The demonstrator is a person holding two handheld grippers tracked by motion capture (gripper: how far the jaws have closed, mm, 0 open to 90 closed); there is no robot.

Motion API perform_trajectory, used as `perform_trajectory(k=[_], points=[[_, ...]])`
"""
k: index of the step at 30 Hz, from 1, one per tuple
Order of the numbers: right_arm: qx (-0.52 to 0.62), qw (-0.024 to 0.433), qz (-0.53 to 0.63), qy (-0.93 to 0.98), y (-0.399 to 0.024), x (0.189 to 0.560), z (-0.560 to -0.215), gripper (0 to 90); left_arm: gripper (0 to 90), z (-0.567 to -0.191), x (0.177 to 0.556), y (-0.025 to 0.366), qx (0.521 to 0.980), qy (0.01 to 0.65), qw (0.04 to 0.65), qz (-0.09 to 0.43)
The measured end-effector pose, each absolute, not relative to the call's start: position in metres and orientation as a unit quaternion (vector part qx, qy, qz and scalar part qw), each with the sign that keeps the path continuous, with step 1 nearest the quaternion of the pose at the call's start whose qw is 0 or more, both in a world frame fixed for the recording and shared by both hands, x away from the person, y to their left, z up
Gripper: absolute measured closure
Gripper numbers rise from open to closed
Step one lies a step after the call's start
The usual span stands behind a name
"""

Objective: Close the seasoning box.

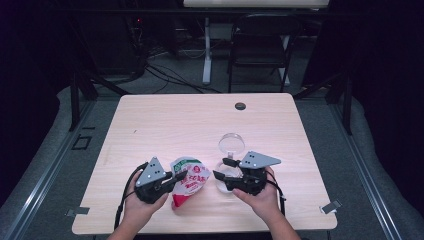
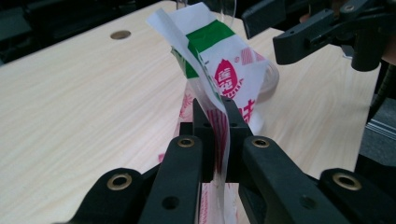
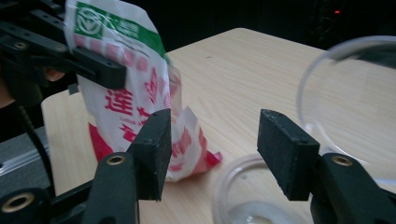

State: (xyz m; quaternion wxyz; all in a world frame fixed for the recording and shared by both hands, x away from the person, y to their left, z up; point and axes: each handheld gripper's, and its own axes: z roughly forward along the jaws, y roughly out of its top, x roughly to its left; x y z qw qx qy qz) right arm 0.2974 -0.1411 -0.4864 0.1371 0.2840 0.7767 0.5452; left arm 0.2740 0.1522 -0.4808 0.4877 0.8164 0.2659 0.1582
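Now holding up a snack bag (image 2: 219,77), pinched tight near its edge in the left gripper (image 1: 170,179), bottom end on the table (image 1: 165,125). Next, probably grabbing the bag's other side to tear it open. Just beside it, right gripper (image 3: 212,151) wide apart, holding nothing. Farther off, clear round dish (image 1: 227,182) under it and clear lid (image 1: 231,142) behind.

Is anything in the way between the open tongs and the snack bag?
Nothing visible. The right tongs stand open with bare table between them and the bag, which the left tongs pinch shut. A clear dish sits just below the right tongs.
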Motion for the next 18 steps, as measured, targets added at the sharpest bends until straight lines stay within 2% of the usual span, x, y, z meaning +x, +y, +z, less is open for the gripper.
perform_trajectory(k=[6,10,18], points=[[0.255,0.116,0.545,0.791,-0.126,0.297,-0.482,48.7,88.5,-0.490,0.269,0.146,0.822,0.261,0.486,0.144],[0.237,0.080,0.560,0.790,-0.119,0.296,-0.477,51.5,88.2,-0.492,0.267,0.147,0.818,0.262,0.494,0.134],[0.223,0.091,0.536,0.809,-0.106,0.295,-0.479,57.8,87.4,-0.497,0.267,0.146,0.809,0.272,0.509,0.109]])
